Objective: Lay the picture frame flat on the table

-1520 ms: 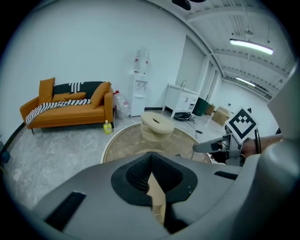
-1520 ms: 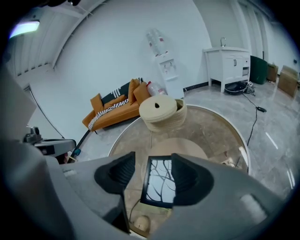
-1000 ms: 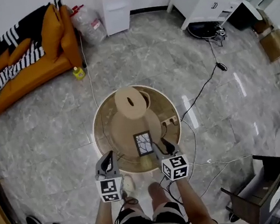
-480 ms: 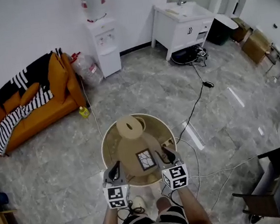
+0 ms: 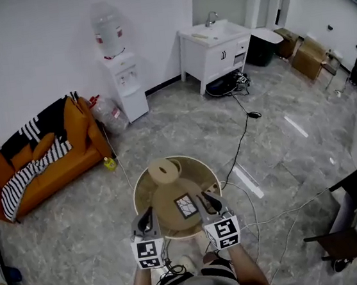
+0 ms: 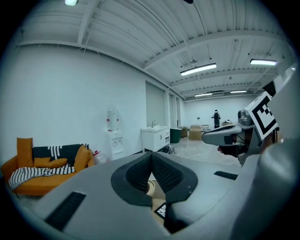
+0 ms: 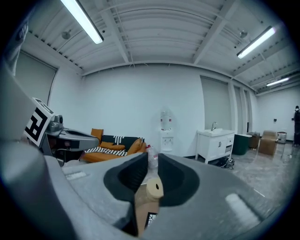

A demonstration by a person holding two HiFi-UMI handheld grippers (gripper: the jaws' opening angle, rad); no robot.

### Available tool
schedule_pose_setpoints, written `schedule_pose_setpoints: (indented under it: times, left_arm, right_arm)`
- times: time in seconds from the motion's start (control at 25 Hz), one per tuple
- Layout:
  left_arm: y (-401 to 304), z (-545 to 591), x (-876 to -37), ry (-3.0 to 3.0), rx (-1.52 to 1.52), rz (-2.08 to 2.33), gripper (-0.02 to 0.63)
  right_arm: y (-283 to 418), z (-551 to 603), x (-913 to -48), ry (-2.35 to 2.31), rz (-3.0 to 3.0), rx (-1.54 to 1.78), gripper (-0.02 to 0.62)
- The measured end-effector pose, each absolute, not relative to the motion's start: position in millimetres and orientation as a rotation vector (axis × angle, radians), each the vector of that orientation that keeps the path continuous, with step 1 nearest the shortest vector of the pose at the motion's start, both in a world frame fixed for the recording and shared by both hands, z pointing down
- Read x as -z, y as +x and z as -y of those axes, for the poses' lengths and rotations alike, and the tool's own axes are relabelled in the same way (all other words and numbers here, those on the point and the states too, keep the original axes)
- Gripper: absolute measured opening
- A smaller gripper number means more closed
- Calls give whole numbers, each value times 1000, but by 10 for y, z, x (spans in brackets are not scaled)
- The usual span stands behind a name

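The picture frame [image 5: 185, 205], dark-rimmed with a black-and-white crackle picture, lies flat on the raised tan middle of the round table [image 5: 142, 189]. Both grippers hover above the table's near edge, apart from the frame. My left gripper [image 5: 147, 216] is left of the frame, its tips touching with nothing held [image 6: 151, 157]. My right gripper [image 5: 206, 201] is just right of the frame. Its jaws have just been closing, a narrow gap remains and nothing is between them [image 7: 152, 159]. Below the jaws, a corner of the frame [image 6: 161, 211] shows.
A tan round block [image 5: 164, 170] stands on the table's far side. An orange sofa [image 5: 38, 159] is at the left, a water dispenser [image 5: 121, 78] and a white sink cabinet [image 5: 215, 47] at the back wall. A cable [image 5: 239, 139] runs over the floor; dark furniture [image 5: 355, 214] stands right.
Both grippers and the head camera have risen, so the table looks smaller and more of the room shows. The frame has kept its place on the table.
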State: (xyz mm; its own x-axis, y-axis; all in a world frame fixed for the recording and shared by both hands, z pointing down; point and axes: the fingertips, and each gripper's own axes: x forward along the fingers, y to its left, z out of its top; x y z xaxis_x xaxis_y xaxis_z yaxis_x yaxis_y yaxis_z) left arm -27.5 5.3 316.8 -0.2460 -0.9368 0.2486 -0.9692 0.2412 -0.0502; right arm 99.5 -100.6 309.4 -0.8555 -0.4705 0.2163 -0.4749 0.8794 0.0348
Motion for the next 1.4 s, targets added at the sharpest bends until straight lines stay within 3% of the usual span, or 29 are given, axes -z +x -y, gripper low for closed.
schedule_pose_setpoints:
  times: [0.36, 1.4]
  left_arm:
    - [250, -527, -3121, 1887, -289, 2279, 17]
    - [461, -842, -3010, 1939, -296, 2269, 17]
  right_arm:
    - [1555, 431, -3008, 821, 2830, -22, 2]
    - [1694, 68, -2867, 825, 2864, -34, -2]
